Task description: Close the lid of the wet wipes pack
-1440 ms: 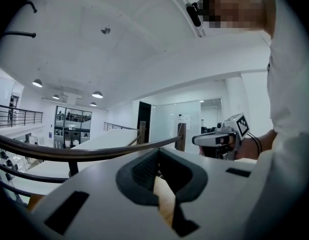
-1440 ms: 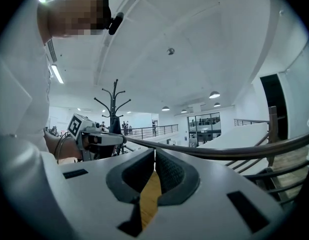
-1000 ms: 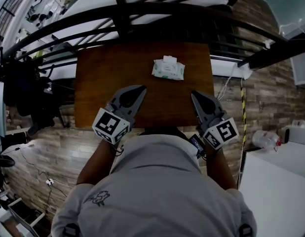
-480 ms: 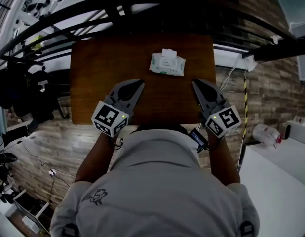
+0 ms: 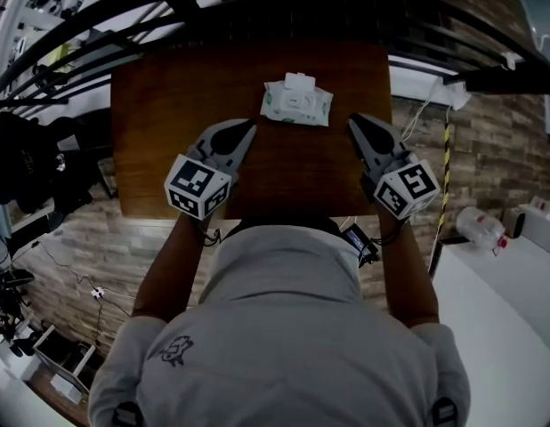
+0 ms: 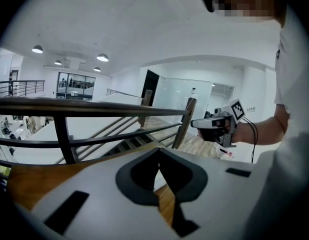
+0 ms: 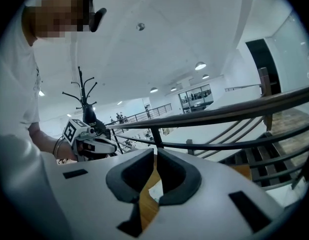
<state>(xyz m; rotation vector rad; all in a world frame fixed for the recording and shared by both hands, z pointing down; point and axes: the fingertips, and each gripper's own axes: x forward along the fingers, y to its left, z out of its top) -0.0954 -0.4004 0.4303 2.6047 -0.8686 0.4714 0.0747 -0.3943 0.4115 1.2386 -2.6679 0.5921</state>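
Note:
The wet wipes pack lies on the far middle of the brown wooden table, white and pale green. Its small white lid stands flipped open toward the far side. In the head view my left gripper hovers just left of and nearer than the pack, jaws shut and empty. My right gripper sits just right of the pack, also shut with nothing in it. Each gripper view looks over its own closed jaws, the left gripper and the right gripper, toward the railing.
A black metal railing runs along the table's far edge, with an open drop beyond. A stone-pattern floor lies right of the table, and a white counter at the lower right. The person's torso fills the near side.
Both grippers have moved forward over the table and now flank the pack. Both stayed shut. The pack has not moved on the table.

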